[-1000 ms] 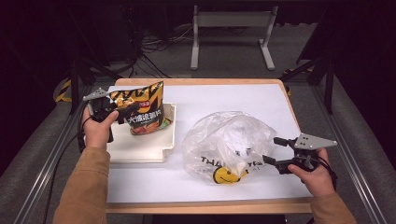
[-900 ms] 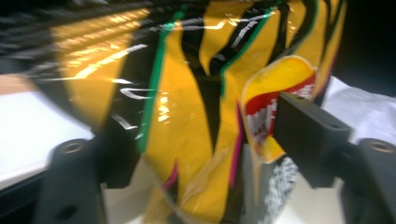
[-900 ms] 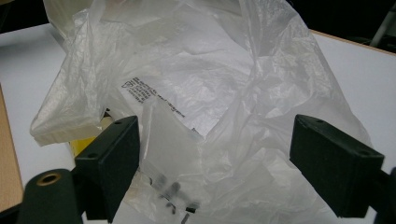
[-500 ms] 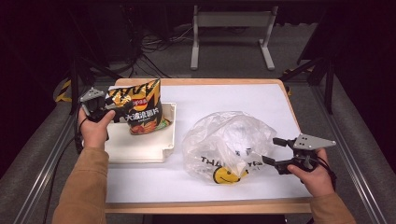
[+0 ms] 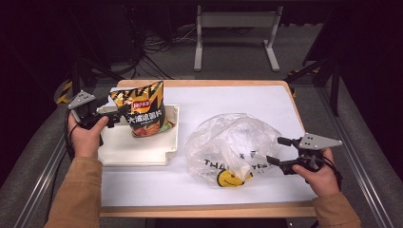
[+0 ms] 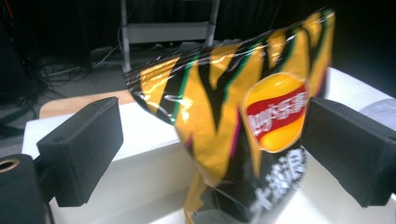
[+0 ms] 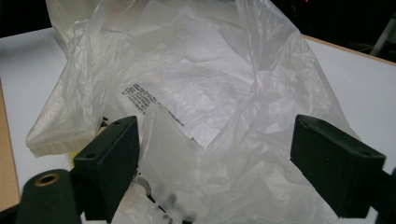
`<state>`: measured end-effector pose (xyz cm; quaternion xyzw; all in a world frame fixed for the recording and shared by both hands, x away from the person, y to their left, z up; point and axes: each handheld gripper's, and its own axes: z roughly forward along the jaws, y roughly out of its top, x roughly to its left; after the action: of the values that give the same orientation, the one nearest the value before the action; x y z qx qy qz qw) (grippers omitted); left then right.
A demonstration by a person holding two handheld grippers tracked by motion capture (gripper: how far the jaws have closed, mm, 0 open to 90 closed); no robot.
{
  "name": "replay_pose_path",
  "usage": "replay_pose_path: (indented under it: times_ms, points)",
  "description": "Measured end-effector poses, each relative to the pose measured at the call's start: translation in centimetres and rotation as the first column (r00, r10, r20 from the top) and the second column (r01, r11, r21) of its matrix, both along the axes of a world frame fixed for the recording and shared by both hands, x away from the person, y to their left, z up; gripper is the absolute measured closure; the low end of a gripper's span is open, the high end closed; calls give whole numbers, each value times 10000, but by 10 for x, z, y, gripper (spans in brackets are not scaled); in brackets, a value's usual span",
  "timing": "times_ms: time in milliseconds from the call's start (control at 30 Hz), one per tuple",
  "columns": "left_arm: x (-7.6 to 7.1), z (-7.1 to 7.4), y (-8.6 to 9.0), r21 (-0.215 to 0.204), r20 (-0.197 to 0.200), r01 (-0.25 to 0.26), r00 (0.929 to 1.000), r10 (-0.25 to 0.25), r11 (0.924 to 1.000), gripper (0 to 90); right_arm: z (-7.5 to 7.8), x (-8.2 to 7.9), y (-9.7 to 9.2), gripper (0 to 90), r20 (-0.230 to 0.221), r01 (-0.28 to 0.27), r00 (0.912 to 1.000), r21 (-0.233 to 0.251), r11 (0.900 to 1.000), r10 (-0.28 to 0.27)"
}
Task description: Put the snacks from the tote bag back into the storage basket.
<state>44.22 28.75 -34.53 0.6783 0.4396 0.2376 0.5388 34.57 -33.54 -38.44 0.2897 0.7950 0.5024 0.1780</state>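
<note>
1. The left gripper (image 6: 210, 154), its 2 jaws just opened wide, holds nothing; the chip bag (image 6: 243, 130) stands between them in the white tray (image 5: 142, 154), untouched.
2. The right gripper (image 7: 215, 172) gapes; the clear plastic bag (image 7: 187, 88) bulges between its 2 jaws, ungripped.

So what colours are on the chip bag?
The chip bag is yellow-orange with black zigzag stripes and a red and yellow logo. The left gripper view shows it best.
</note>
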Motion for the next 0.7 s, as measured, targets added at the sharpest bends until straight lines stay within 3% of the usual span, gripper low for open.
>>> replay_pose_path:
  times_ms: [400, 500, 533, 700]
  points:
    - [-39, 22, -5, 188, 590, 655, 9960, -665, 9977, 65, 19, 7, -2, 162, 549, -160, 9984, 256, 9995, 146]
    - [-50, 27, -10, 360, 658, 1008, 9925, -1030, 9943, 65, 22, 9, -1, 163, 586, -248, 9980, 302, 9992, 230]
    - [-56, 30, -13, 438, 727, 1300, 9884, -1330, 9905, 67, 22, 9, 0, 163, 581, -265, 9980, 314, 9992, 246]
    - [-70, 34, -20, 361, 551, 1819, 9814, -1837, 9826, 69, 23, 9, 1, 162, 589, -311, 9978, 333, 9990, 291]
